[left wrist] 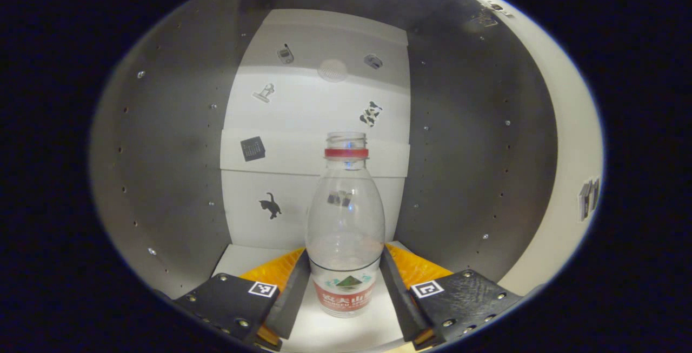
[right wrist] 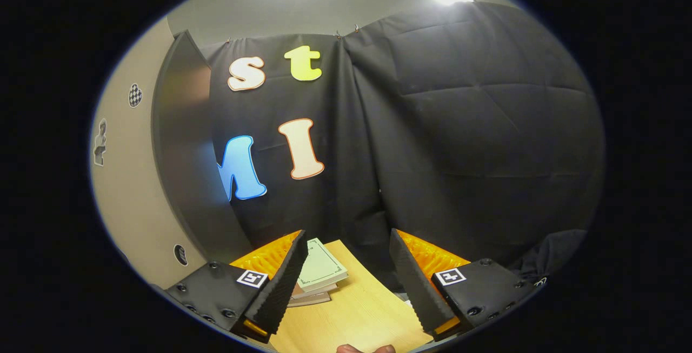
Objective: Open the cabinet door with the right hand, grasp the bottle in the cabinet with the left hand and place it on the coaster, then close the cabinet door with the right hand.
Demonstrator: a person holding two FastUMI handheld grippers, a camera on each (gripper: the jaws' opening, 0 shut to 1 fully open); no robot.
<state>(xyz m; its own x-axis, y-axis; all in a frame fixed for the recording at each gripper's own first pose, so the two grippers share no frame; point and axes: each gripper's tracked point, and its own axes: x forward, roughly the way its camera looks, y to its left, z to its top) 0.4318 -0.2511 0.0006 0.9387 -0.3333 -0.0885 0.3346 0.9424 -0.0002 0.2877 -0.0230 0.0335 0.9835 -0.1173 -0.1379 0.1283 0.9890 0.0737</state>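
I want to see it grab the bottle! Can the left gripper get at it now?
Probably yes. The left gripper is inside the open cabinet, and the bottle stands upright between its jaws with nothing in the way. Whether they already press on it is unclear.

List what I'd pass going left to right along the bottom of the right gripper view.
Cabinet door → the gripper's left-hand finger → stack of books → bare wooden tabletop → the gripper's right-hand finger. The right gripper is open, holding nothing.
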